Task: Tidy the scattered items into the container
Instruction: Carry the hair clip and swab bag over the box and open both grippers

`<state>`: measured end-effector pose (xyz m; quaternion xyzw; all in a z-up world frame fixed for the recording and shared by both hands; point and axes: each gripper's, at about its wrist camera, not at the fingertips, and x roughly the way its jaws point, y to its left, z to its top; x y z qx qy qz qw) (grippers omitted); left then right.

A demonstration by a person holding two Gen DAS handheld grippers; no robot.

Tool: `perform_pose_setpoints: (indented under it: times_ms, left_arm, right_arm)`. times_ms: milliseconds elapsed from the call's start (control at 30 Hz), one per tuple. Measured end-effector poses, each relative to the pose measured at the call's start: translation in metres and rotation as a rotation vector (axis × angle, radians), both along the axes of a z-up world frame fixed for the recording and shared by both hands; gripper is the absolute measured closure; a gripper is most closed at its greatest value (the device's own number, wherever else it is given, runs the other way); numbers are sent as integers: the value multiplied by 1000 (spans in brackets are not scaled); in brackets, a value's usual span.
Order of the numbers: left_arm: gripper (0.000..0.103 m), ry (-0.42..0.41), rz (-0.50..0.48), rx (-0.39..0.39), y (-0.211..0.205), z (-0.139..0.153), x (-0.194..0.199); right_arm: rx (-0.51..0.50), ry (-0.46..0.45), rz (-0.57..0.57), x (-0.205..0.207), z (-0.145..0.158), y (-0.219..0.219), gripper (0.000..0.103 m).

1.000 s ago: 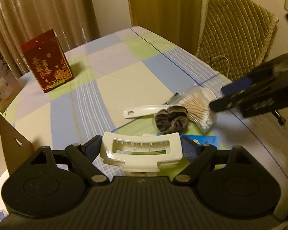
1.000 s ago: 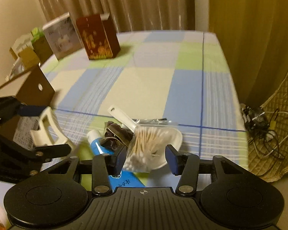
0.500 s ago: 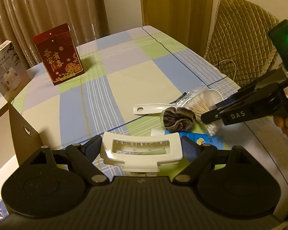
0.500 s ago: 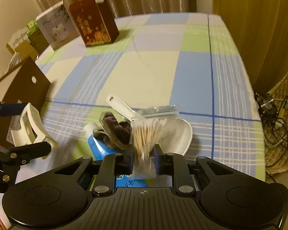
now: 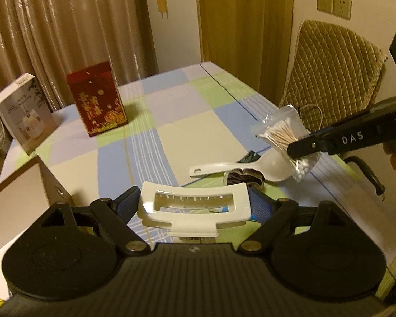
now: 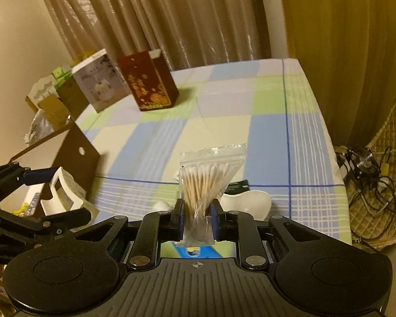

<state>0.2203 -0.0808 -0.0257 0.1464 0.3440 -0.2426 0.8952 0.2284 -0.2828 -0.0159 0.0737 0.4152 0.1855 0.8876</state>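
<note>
My left gripper [image 5: 195, 200] is shut across a white hair claw clip [image 5: 195, 208], held wide above the table's near edge. My right gripper [image 6: 197, 211] is shut on a clear bag of cotton swabs [image 6: 206, 177], which hangs in the air above the table. From the left wrist view, that bag [image 5: 279, 132] sits in the right gripper's fingertips [image 5: 298, 149]. Below it lie a white spoon [image 5: 250, 165] and a dark scrunchie [image 5: 246, 177]. A blue tube [image 6: 195, 251] shows under the right gripper. The open cardboard box [image 6: 74, 155] stands at the left.
A red box [image 5: 97, 97] and a white box [image 5: 23, 111] stand at the far left of the checked tablecloth [image 5: 187, 132]. A quilted chair [image 5: 335, 79] is beyond the right table edge. Cables and a fan [image 6: 369, 169] lie on the floor there.
The right gripper closed on the cotton swab bag and lifted it off the spoon. The left gripper rose a little with the clip still in it.
</note>
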Motion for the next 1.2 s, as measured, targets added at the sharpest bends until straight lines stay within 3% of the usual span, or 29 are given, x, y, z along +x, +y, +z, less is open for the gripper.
perform_pose_setpoints:
  times_ms: [300,733,1000,1200]
  left_arm:
    - [18,-79,73,-21,47,32,-20]
    - [18,-142,262,-11,173,65,-42]
    - [18,-159,352,11,251,73,-43]
    - [18,-129,378,39,289,62,-27]
  right_arm:
    - [18,-54,90,-14,21,51,81]
    - [57,-95,287,-28,36,176,81]
    - [60,-97,382,-22,29,257,81]
    - [-7,-55,411,-11,12,298,81]
